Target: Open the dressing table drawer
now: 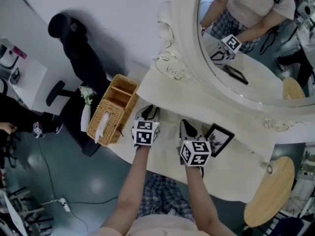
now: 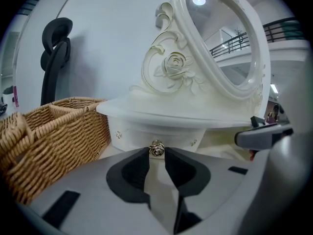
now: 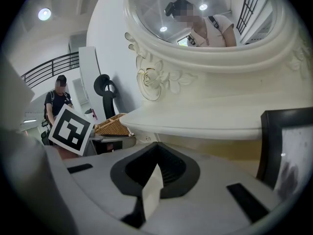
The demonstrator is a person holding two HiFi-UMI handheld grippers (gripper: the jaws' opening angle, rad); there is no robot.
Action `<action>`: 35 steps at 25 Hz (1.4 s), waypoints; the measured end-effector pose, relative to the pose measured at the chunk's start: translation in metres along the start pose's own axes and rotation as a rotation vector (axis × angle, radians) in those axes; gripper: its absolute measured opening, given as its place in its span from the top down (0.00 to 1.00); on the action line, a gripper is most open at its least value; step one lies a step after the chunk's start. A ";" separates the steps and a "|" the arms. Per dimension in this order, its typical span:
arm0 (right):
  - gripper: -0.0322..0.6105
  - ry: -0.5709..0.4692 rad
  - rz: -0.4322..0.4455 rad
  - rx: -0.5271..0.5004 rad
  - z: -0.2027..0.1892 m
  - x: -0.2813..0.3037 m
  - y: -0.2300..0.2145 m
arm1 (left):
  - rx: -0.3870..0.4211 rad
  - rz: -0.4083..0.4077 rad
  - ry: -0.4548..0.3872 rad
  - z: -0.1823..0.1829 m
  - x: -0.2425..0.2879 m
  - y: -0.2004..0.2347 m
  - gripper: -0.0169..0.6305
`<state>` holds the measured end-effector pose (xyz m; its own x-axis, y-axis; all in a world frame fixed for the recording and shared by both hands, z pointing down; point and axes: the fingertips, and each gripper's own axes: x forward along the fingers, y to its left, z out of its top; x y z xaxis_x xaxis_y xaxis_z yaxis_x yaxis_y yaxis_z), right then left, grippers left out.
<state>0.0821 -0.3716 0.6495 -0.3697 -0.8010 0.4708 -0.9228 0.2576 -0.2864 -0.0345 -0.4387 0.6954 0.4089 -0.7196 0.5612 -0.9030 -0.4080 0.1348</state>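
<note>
- Your left gripper [image 1: 149, 113] pinches the small metal knob [image 2: 156, 150] between its jaw tips.
- That knob sits mid-front on the curved white drawer [image 2: 168, 133], tucked under the mirror's shelf on the dressing table [image 1: 236, 173].
- Your right gripper [image 3: 155, 146] rests alongside, jaws pressed together on nothing.
- A wicker basket [image 2: 49, 136] stands just left of the drawer; a black picture frame [image 1: 219, 137] lies to the right.
- Behind rises the carved oval mirror [image 2: 220, 43], with a black chair [image 2: 55, 58] farther off.
</note>
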 end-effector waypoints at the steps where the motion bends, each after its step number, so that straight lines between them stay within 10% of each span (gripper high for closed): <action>1: 0.92 0.002 -0.001 0.001 -0.001 0.000 0.000 | 0.002 -0.001 0.000 0.001 0.000 0.000 0.79; 35: 0.92 -0.001 -0.020 0.016 -0.008 -0.022 -0.003 | -0.011 0.007 0.043 -0.032 -0.037 -0.001 0.81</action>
<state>0.0918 -0.3502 0.6466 -0.3513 -0.8064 0.4757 -0.9281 0.2329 -0.2907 -0.0535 -0.3934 0.7008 0.3964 -0.6974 0.5971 -0.9074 -0.3964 0.1393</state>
